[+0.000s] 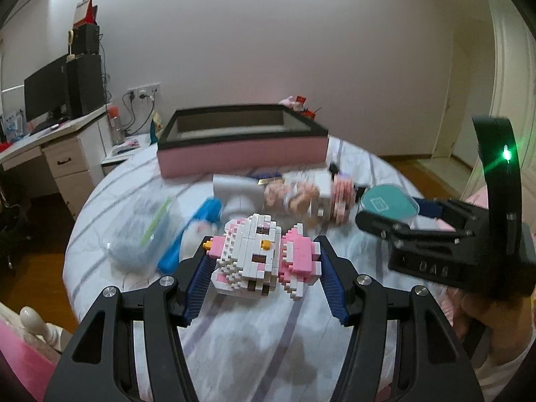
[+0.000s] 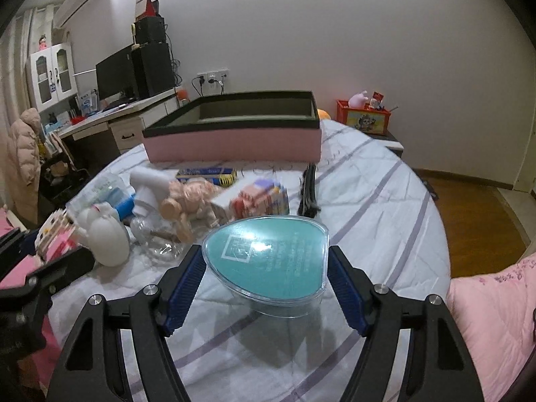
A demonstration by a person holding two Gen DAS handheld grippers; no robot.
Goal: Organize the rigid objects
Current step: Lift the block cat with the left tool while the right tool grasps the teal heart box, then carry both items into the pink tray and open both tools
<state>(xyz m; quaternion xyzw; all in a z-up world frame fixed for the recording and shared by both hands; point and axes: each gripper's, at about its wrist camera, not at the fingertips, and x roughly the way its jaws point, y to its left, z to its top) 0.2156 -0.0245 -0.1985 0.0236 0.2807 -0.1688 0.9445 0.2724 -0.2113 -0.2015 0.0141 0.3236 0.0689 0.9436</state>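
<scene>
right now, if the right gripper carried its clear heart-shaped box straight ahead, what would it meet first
Probably the pink and purple toy block stack just beyond the clear heart-shaped box with the teal insert held in the right gripper. Depth is unclear.

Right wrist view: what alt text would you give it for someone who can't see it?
A gripper clasps a clear heart-shaped box with a teal insert above a striped bedsheet. Behind it lie jumbled toys and an open pink box with a dark rim.

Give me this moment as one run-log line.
left gripper: shut on block figure | right gripper: shut on teal case | pink box: open, behind
</scene>
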